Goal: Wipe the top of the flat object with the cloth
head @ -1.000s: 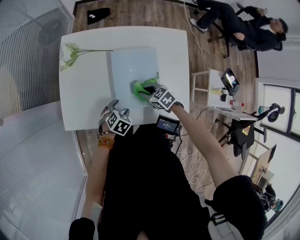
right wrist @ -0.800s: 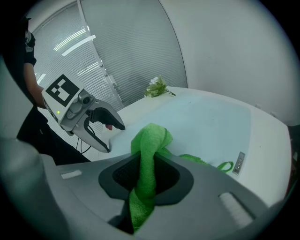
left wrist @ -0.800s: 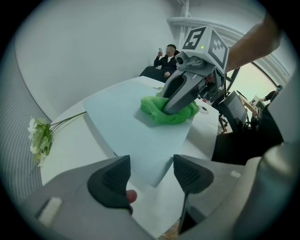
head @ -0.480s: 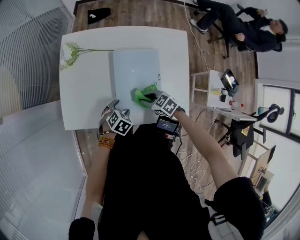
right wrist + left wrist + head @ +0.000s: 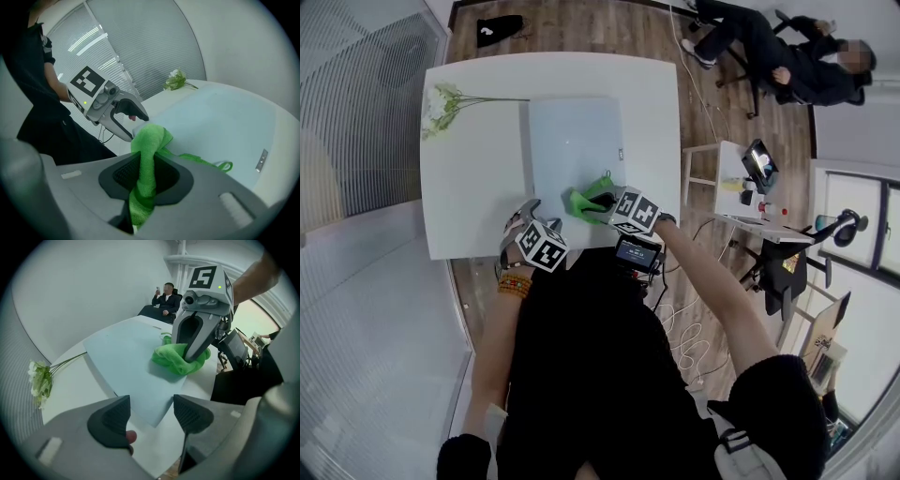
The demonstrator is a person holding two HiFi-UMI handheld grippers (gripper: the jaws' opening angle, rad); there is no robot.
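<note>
A pale blue flat object [image 5: 572, 141] lies on the white table [image 5: 469, 197]. At its near edge rests a bright green cloth [image 5: 587, 200], bunched up, and my right gripper [image 5: 602, 201] is shut on it. In the right gripper view the cloth [image 5: 147, 145] is pinched between both pads of that gripper [image 5: 146, 176] and spills out onto the flat object [image 5: 220, 126]. My left gripper [image 5: 523, 216] hovers at the table's front edge, left of the cloth. Its jaws [image 5: 151, 413] stand open and hold nothing, over the flat object's near corner [image 5: 126, 357].
A sprig of white flowers [image 5: 442, 106] lies at the table's far left. A person sits in a chair [image 5: 797, 56] beyond the table. To the right stands a small side table [image 5: 736, 178] with devices, and cables trail on the wooden floor.
My right gripper has dragged the green cloth toward me, from the middle of the flat object to its near edge. The left gripper has barely moved.
</note>
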